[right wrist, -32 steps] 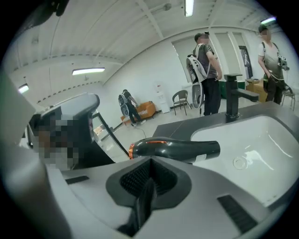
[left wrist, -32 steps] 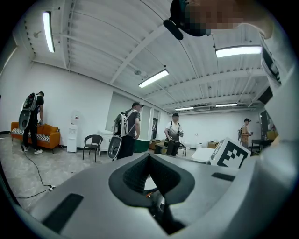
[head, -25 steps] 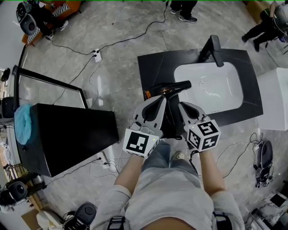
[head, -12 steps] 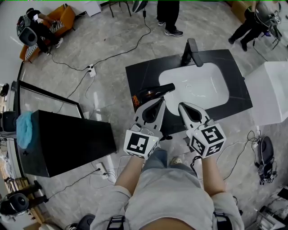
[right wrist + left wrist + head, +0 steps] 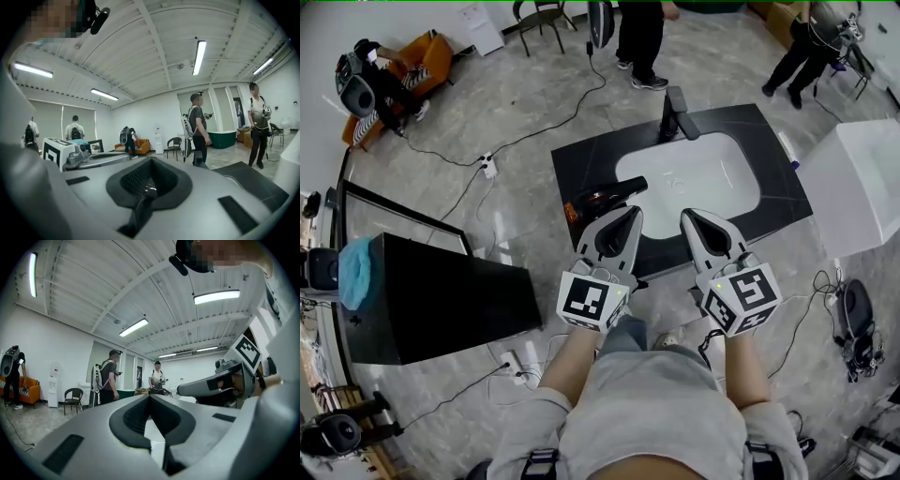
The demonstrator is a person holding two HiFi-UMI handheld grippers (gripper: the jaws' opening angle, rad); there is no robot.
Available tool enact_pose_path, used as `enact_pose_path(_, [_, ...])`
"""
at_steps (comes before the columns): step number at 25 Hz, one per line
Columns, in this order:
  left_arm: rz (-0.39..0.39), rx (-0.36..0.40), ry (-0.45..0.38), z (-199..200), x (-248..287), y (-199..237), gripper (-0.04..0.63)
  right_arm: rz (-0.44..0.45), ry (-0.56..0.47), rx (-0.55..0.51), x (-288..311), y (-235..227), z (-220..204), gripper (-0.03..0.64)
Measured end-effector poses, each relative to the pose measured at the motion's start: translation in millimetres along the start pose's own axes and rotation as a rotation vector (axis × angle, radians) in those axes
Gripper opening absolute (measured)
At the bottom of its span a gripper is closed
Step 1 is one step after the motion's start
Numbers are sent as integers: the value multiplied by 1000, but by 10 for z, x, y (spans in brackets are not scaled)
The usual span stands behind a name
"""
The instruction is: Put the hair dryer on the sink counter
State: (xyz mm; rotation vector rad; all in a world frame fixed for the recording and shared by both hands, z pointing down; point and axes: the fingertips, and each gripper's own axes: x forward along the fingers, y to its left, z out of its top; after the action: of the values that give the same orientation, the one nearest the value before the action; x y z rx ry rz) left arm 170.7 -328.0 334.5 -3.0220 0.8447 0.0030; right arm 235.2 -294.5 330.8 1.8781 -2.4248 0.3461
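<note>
Both grippers were closed on nothing: the left gripper [image 5: 632, 212] had its jaws together and empty, and so did the right gripper [image 5: 687, 215] beside it. Just ahead of the left gripper's tip, the hair dryer [image 5: 607, 195] lay on the dark sink counter [image 5: 581, 155], left of the white basin [image 5: 694, 178] ahead of the right gripper.
</note>
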Motion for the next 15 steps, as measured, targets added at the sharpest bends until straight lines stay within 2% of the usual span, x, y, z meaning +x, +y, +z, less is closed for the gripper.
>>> enact_pose_path(6, [-15, 13, -10, 83, -44, -205, 12, -13, -66, -29, -281, 14, 151, 9])
enact_pose_path(15, [-23, 34, -21, 171, -128, -453, 12, -12, -98, -39, -564, 53, 182, 9])
